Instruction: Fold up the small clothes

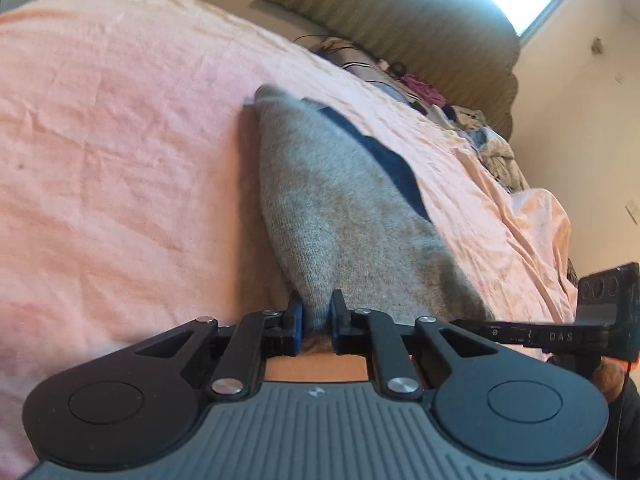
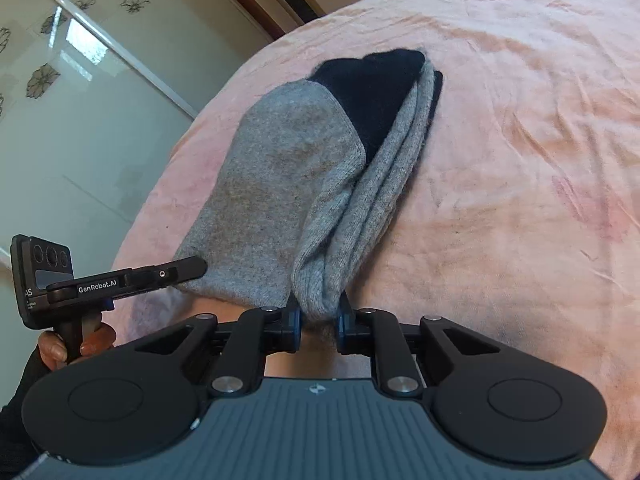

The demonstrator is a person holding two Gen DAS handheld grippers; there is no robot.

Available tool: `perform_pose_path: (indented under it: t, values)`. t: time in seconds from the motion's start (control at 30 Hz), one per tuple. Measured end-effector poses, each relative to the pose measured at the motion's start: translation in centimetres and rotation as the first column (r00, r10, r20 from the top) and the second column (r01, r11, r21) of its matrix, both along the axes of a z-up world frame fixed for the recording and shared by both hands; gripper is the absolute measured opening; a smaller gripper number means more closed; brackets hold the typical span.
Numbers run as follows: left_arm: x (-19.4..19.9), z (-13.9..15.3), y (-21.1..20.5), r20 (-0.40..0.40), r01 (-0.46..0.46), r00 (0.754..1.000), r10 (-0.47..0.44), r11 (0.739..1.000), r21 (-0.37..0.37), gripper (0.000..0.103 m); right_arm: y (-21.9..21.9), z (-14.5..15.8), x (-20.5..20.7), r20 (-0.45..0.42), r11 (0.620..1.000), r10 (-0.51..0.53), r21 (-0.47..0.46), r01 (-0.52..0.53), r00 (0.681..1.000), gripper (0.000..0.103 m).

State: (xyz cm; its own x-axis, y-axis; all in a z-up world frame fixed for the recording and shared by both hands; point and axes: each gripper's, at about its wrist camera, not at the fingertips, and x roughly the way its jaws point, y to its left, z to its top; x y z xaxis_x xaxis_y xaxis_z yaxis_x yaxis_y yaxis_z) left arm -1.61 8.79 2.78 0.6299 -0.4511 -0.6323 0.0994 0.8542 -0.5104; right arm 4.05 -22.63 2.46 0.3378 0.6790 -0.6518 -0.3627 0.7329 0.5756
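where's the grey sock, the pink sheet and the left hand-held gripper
grey sock (image 2: pixel 280 184): right wrist view, flat grey panel.
pink sheet (image 1: pixel 120 140): left wrist view, bare wrinkled area.
left hand-held gripper (image 1: pixel 317 314): left wrist view, between its fingertips.

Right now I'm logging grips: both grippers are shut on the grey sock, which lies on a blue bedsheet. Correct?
Not quite. The bedsheet is pink, not blue, as the right wrist view shows. The rest holds: the left gripper and the right gripper are each shut on the grey sock.
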Motion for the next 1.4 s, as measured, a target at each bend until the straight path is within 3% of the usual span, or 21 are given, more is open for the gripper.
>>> perform_pose_path:
  t: [0.13,0.2,0.23,0.3,0.33,0.37,0.47,0.53,0.63,0.67,0.7,0.73,0.8,0.87,0.97,1.03,1.1,1.17,1.3,1.37,1.4]
  values:
    - [-1.2,-1.4,-0.2,-0.037,0.038,0.999,-0.035,0.996,0.082,0.015,-1.2,-1.6,-0.9,-0.053,1.000,0.004,-0.004,-0.004,0.999,0.020]
    - [-1.4,-1.1,0.5,-0.025,0.053,0.998,-0.052,0.997,0.053,0.022,-2.1,-1.2,-0.6,-0.070,0.998,-0.014,0.066,0.019,0.997,0.047]
    - [-1.4,-0.4,0.9,-0.013,0.054,0.998,-0.054,0.998,0.044,0.033,-2.7,-0.5,-0.4,-0.049,0.996,-0.044,0.079,0.048,0.998,0.060]
    - [-1.1,1.5,1.8,0.068,0.014,0.998,-0.017,0.999,0.036,0.072,-3.8,1.1,0.5,0.022,0.986,-0.108,0.134,0.104,0.994,0.100]
    - [-0.7,2.6,2.0,0.130,-0.027,0.991,0.021,0.999,0.043,0.095,-4.3,1.7,1.3,0.042,0.978,-0.132,0.166,0.123,0.990,0.100]
    - [0.1,3.6,2.1,0.186,-0.062,0.981,0.051,0.996,0.056,0.100,-4.8,2.0,3.0,0.042,0.971,-0.162,0.187,0.151,0.986,0.098]
    - [5.4,4.1,1.2,0.190,-0.098,0.979,0.075,0.989,0.111,0.099,-4.9,0.7,9.0,-0.017,0.954,-0.242,0.181,0.241,0.970,0.092]
    - [9.7,2.7,0.7,0.125,-0.127,0.986,0.111,0.984,0.126,0.098,-4.4,-0.9,12.9,-0.092,0.941,-0.278,0.176,0.290,0.956,0.085]
    - [14.8,0.9,-0.3,0.030,-0.131,0.991,0.128,0.981,0.143,0.078,-2.3,-2.7,16.9,-0.139,0.936,-0.282,0.176,0.303,0.949,0.080]
    - [15.9,0.6,-0.9,0.022,-0.113,0.994,0.111,0.981,0.159,0.074,-1.6,-2.9,17.6,-0.141,0.938,-0.269,0.184,0.292,0.953,0.073]
    - [16.7,0.4,-1.6,0.018,-0.087,0.996,0.085,0.979,0.186,0.071,-0.7,-3.0,18.1,-0.145,0.948,-0.241,0.177,0.265,0.960,0.039]
    - [17.3,0.1,-2.4,0.006,-0.066,0.998,0.066,0.972,0.224,0.056,0.4,-3.0,18.5,-0.118,0.967,-0.204,0.131,0.219,0.972,0.022]
    - [17.5,-0.6,-3.1,0.013,-0.061,0.998,0.060,0.962,0.265,0.051,0.8,-3.2,18.5,-0.030,0.985,-0.158,0.068,0.160,0.987,0.021]
    - [17.2,-1.2,-3.6,0.054,-0.055,0.998,0.041,0.953,0.298,0.051,-1.3,-4.5,19.0,-0.096,0.968,-0.184,0.153,0.197,0.978,0.016]
    - [16.4,-1.4,-3.5,0.087,-0.068,0.995,0.044,0.951,0.301,0.052,-1.7,-5.0,18.5,-0.112,0.951,-0.216,0.200,0.235,0.970,0.017]
    - [15.4,-0.6,-2.9,0.102,-0.080,0.993,0.053,0.955,0.285,0.053,-1.7,-4.1,17.6,-0.121,0.949,-0.229,0.194,0.250,0.966,0.030]
    - [13.4,0.4,-2.0,0.116,-0.103,0.990,0.075,0.961,0.257,0.062,-2.3,-2.7,15.8,-0.139,0.943,-0.240,0.202,0.265,0.961,0.067]
    - [10.6,1.1,-1.0,0.109,-0.095,0.991,0.073,0.973,0.211,0.079,-3.2,-1.6,13.3,-0.101,0.940,-0.216,0.246,0.235,0.971,0.085]
    - [7.8,-0.7,-0.7,0.004,-0.049,0.999,0.049,0.989,0.141,0.080,-2.3,-2.0,9.9,-0.116,0.972,-0.140,0.173,0.159,0.983,0.080]
    - [7.1,-1.2,-1.7,0.040,-0.042,0.999,0.034,0.979,0.201,0.077,-1.1,-1.8,8.5,-0.014,0.989,-0.116,0.095,0.117,0.993,0.074]
    - [6.9,-1.1,-2.6,0.064,-0.028,0.998,0.012,0.963,0.269,0.073,-0.4,-1.5,8.1,0.035,0.994,-0.103,0.024,0.102,0.994,0.057]
